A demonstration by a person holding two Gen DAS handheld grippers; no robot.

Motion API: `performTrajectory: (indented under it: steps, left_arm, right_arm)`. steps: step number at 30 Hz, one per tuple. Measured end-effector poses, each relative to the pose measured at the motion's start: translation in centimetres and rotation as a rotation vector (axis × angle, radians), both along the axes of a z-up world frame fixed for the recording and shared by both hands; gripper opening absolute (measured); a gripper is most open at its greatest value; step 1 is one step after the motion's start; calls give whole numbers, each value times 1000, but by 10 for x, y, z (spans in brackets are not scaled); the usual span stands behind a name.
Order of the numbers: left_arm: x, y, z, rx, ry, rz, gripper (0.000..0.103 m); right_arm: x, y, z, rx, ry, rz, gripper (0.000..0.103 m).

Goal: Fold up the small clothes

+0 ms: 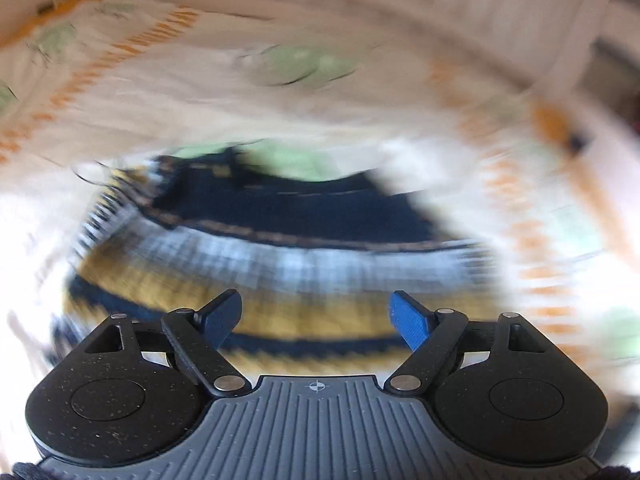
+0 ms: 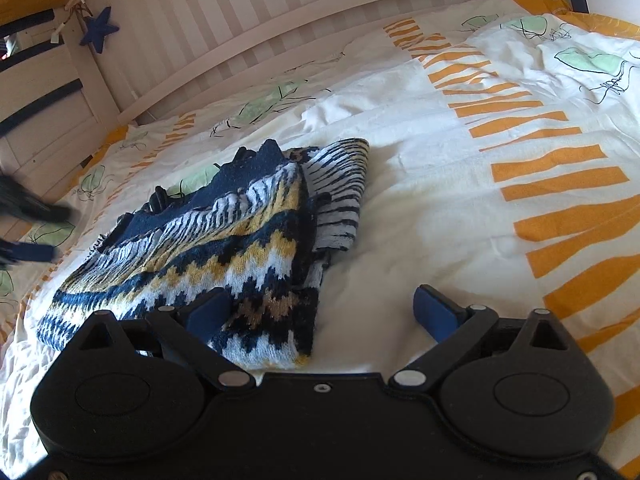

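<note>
A navy, white and mustard zigzag-knit sweater (image 2: 224,248) lies folded and rumpled on the duvet (image 2: 440,208), toward its left edge near the slatted headboard (image 2: 240,20).

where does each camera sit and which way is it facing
Left wrist: on the left gripper, angled down at the knitted sweater on the bed cover; blurred; open fingers show.
Right wrist: on the right gripper, angled down across the bed toward the slatted rail; open fingers show.
Shared: sweater, cover, rail.
</note>
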State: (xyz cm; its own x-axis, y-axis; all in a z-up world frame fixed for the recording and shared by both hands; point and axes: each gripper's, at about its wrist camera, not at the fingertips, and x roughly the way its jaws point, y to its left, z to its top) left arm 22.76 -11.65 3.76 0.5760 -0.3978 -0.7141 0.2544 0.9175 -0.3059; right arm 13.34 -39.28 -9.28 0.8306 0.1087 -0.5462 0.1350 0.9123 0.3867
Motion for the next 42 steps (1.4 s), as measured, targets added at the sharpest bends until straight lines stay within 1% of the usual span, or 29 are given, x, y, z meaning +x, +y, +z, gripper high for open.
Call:
performTrajectory:
  steps: [3, 6, 8, 10, 11, 13, 17, 19, 22, 24, 25, 31, 32, 34, 37, 39, 42]
  left_arm:
    - [-48, 2, 45, -249, 15, -86, 80]
    - [-88, -3, 85, -435, -6, -164, 80]
    - [-107, -4, 103, -588, 13, -180, 80]
    - [-119, -6, 114, -748, 42, -213, 80]
    - [-124, -8, 119, -809, 45, -232, 80]
    - [-133, -12, 128, -871, 40, -268, 80]
    - [-150, -12, 134, -1040, 43, -286, 80]
    - [-155, -15, 138, -1067, 32, -309, 80]
    - [-159, -16, 140, -1082, 8, -298, 80]
    - [-156, -19, 138, -1086, 37, -276, 80]
    - [-154, -20, 138, -1103, 51, -273, 80]
    - [-159, -21, 132, -1197, 56, -366, 80]
    - [-160, -20, 132, -1207, 54, -378, 80]
    - [-161, -19, 132, -1201, 50, -389, 80]
    - [-161, -18, 128, -1204, 83, -367, 80]
    - [-159, -21, 131, -1220, 108, -364, 80]
    - [-157, -19, 131, -1242, 102, -334, 80]
  right_arm:
    - [0, 0, 0, -1, -2, 0, 99]
    - [0, 0, 0, 0, -3, 0, 99]
    - [0, -1, 0, 1, -4, 0, 99]
    - [-1, -1, 0, 2, -4, 0, 99]
    - [-1, -1, 0, 2, -4, 0, 99]
    - [0, -1, 0, 2, -4, 0, 99]
    - [0, -1, 0, 3, -4, 0, 99]
    - [0, -1, 0, 3, -4, 0, 99]
    - [0, -1, 0, 3, -4, 0, 99]
    - [0, -1, 0, 3, -4, 0, 99]
    - [0, -1, 0, 3, -4, 0, 99]
    - [0, -1, 0, 2, -3, 0, 99]
    - [0, 0, 0, 2, -3, 0, 99]
    - [0, 0, 0, -1, -3, 0, 99]
    - [0, -1, 0, 0, -3, 0, 99]
    - [1, -1, 0, 0, -3, -1, 99]
    - [0, -1, 0, 0, -2, 0, 99]
